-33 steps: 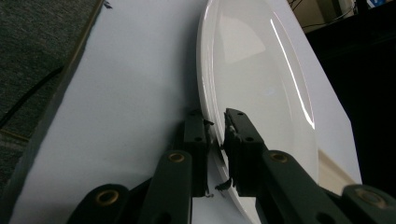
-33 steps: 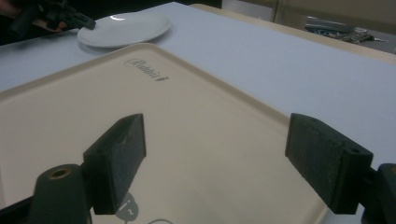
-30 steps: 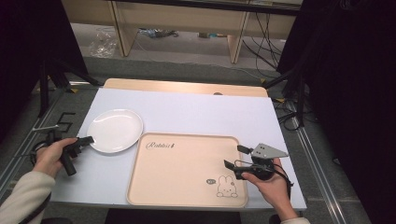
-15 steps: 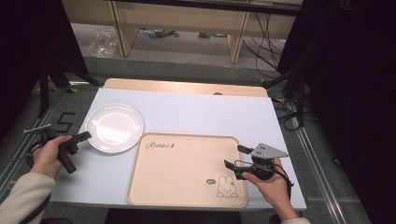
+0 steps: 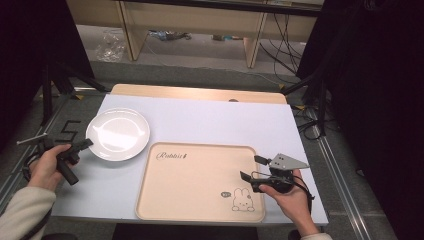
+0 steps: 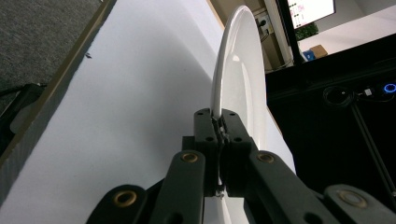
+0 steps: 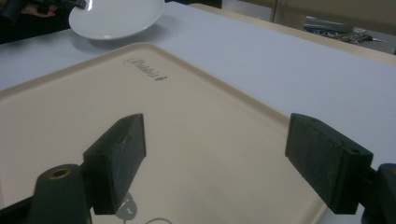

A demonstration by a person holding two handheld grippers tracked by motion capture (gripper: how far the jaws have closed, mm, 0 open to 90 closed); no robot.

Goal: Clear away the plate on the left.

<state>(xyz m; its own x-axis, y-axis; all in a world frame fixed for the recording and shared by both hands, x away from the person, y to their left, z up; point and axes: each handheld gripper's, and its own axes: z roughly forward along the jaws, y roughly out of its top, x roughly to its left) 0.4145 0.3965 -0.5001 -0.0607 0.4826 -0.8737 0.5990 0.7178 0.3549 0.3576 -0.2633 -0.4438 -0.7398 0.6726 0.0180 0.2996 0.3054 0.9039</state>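
A white plate (image 5: 118,134) lies at the left of the white table top. My left gripper (image 5: 87,143) is shut on its near-left rim. In the left gripper view the jaws (image 6: 219,123) pinch the thin edge of the plate (image 6: 238,70). I cannot tell whether the plate is raised off the table. A beige tray (image 5: 200,175) with a rabbit print lies at the front centre. My right gripper (image 5: 250,167) stands open over its right part, with nothing but the tray floor (image 7: 196,107) between its pads (image 7: 119,158).
The table's wooden far edge (image 5: 200,92) runs behind the white top. Shelving legs and cables stand on the floor beyond. From the right gripper view the plate (image 7: 116,18) and the left gripper (image 7: 70,3) are at the far left.
The left gripper has shut on the plate's rim, and hand and plate have shifted slightly to the far left. The right hand has stayed still.
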